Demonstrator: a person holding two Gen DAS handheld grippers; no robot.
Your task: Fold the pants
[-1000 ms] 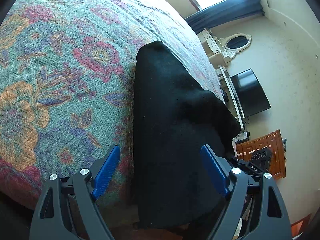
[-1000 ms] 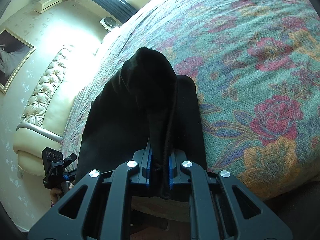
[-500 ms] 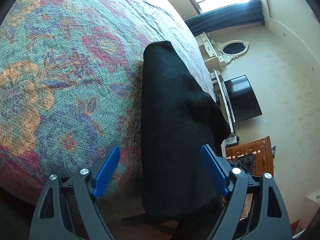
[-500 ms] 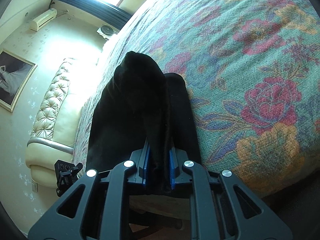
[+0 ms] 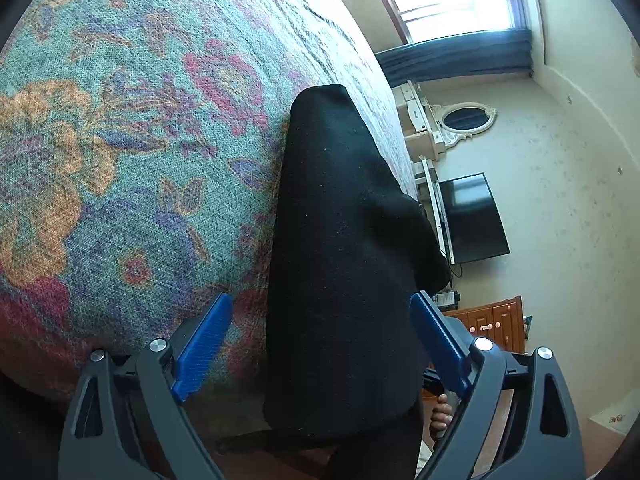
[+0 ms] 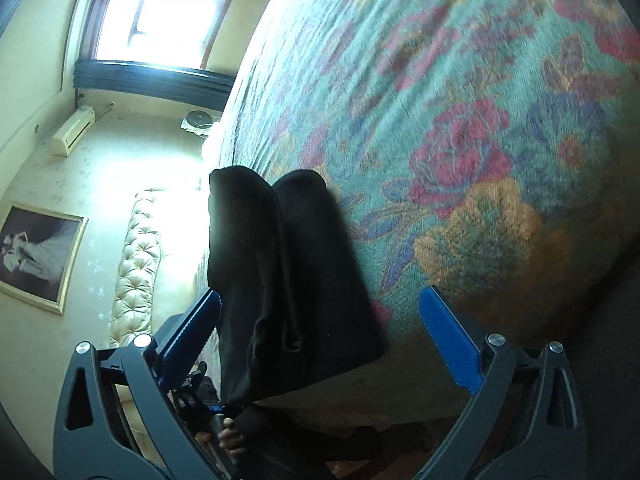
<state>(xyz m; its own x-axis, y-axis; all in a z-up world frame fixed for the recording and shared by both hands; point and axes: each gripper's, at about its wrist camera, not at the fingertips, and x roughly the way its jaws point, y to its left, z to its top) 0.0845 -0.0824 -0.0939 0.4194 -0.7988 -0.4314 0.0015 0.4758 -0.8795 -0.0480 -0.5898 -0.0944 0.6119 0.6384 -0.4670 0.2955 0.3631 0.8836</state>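
Right wrist view: black pants [image 6: 288,280] lie folded lengthwise between opening right gripper [image 6: 320,332] jaws.

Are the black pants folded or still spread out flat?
Folded: the black pants lie as a narrow doubled strip on the floral bedspread, one layer stacked over another.

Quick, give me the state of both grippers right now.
Left gripper: jaws opening, wide apart, gripping nothing; the black pants lie between them.
Right gripper: jaws opening, pads off the pants, holding nothing.
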